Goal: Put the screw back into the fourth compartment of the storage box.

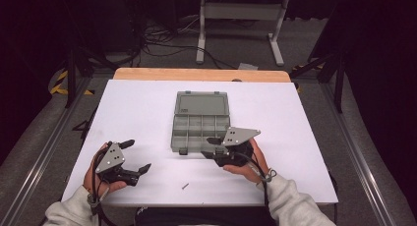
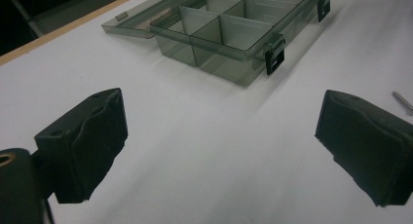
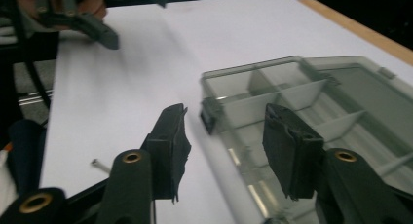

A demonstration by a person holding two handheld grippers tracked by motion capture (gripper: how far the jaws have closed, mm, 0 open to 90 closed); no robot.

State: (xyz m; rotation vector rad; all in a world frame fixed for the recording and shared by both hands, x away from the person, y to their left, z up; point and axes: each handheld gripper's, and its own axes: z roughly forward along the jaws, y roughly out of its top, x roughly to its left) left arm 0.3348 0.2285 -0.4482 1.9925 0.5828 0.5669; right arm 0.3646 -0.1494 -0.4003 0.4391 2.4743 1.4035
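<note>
The organiser box (image 1: 201, 120) looks like translucent grey plastic — smooth, faintly glossy. The tabletop (image 1: 137, 113) is matt white with a wooden far edge — the small screw (image 1: 185, 185) looks metallic.

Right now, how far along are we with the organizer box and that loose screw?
Done: the organizer box sits open, lid back, and the compartments I can see look empty. In hand: the right tool, open and holding nothing, is at the box's front edge. Left: the screw lies loose on the white table; the left tool is open, holding nothing.
</note>
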